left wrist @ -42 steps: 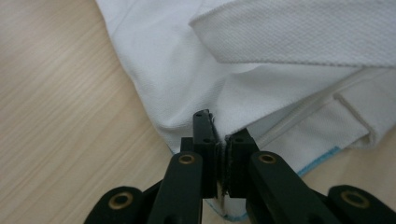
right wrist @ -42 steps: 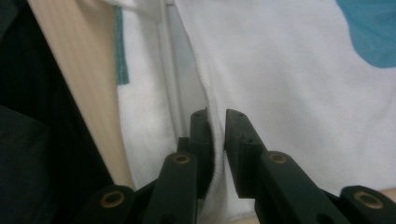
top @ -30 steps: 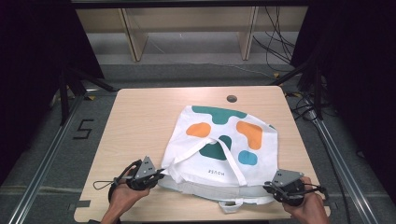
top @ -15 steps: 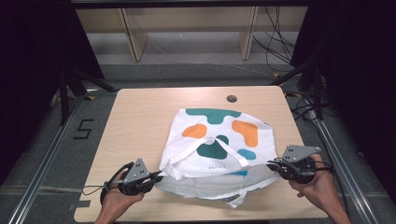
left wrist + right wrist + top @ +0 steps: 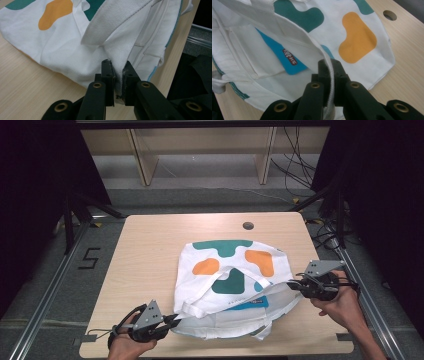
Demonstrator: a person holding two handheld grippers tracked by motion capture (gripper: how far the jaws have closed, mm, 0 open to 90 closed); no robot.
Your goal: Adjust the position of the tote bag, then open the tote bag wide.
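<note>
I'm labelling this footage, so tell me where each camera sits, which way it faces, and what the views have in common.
High view: fixed above the person's side, looking forward and down on the table; both forearms, the left gripper and the right gripper show.
Left gripper view: rides the left gripper, looking along its black jaws, shut on the tote bag.
Right gripper view: rides the right gripper, looking along its jaws, shut on the bag's rim.
Shared: all show the white bag's orange patch.
</note>
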